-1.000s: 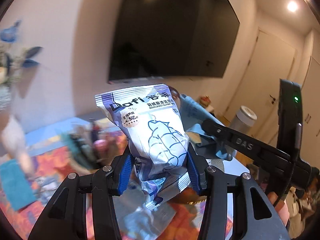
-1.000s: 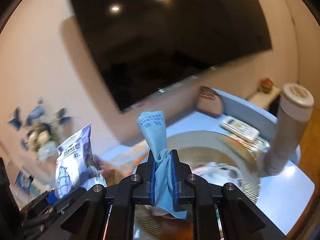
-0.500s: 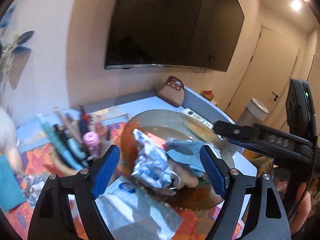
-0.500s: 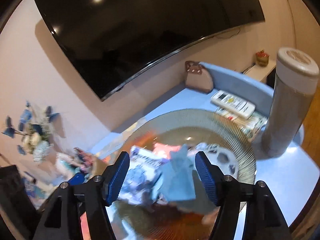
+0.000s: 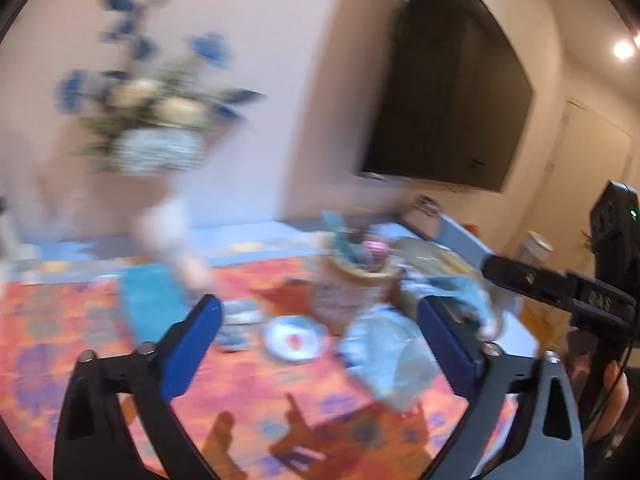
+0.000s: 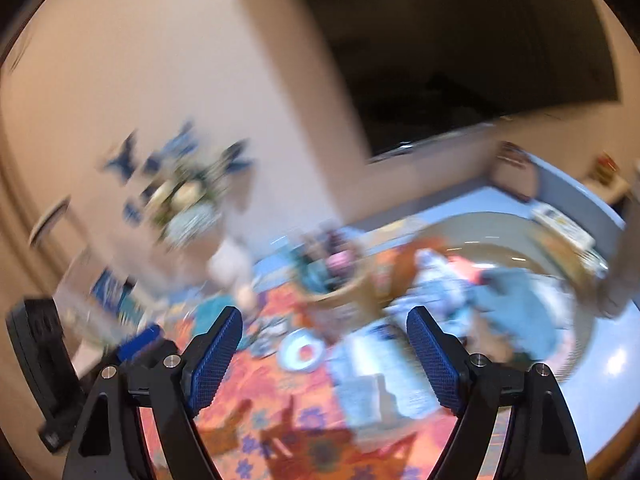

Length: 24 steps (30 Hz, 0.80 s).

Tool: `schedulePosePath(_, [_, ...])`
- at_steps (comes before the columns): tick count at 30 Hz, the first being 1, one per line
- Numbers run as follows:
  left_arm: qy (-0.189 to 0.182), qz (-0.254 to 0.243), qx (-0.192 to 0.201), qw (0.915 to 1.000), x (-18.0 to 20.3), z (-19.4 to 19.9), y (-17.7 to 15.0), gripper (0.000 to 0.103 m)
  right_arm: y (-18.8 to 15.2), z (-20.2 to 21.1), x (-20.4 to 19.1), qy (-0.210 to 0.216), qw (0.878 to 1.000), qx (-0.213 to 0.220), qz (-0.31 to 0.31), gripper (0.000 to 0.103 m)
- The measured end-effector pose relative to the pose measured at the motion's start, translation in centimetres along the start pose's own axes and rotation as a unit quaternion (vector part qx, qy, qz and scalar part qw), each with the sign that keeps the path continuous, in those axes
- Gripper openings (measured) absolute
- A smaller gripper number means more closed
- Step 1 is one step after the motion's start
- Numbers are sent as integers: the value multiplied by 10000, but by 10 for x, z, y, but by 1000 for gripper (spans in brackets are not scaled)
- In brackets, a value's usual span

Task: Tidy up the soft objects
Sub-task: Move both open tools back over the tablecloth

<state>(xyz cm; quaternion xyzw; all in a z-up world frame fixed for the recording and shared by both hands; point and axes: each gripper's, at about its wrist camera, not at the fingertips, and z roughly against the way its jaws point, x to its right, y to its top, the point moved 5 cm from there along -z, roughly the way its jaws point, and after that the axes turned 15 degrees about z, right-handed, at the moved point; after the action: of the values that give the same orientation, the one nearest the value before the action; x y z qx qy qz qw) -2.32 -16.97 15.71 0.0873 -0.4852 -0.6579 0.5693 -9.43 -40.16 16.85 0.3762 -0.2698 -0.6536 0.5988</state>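
Both views are blurred by motion. My left gripper (image 5: 320, 328) is open and empty above the orange patterned cloth. My right gripper (image 6: 324, 340) is open and empty too. A blue cloth (image 6: 516, 304) and a white-and-blue packet (image 6: 436, 276) lie in the large round glass bowl (image 6: 560, 232) at the right; the cloth also shows in the left wrist view (image 5: 460, 288). Another pale plastic packet (image 6: 376, 372) lies flat on the cloth in front of the bowl, also seen in the left wrist view (image 5: 388, 356). A teal cloth (image 5: 148, 300) lies at the left.
A woven basket of pens and tubes (image 5: 356, 280) stands mid-table, with a small round dish (image 5: 296, 340) before it. A flower vase (image 5: 156, 148) stands at the back left. A remote (image 6: 564, 220) and a tall canister (image 6: 628, 248) are at the right. A TV (image 5: 452, 104) hangs on the wall.
Both grippers opened and dropped the packet and the blue cloth into the bowl, then swung left and back from it. Both are now empty.
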Motion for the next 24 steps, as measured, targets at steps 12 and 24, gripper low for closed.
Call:
schedulePosePath(12, [1470,1285,-285,9803,-184,5,-35,99,-94,-127,-155,796,9803,-1238,1317,89])
schedulePosePath(24, [1518,1069,-1052,9770,-205,-42,-78,99,-140,-166,-135,407,9824,-1449,1103,89])
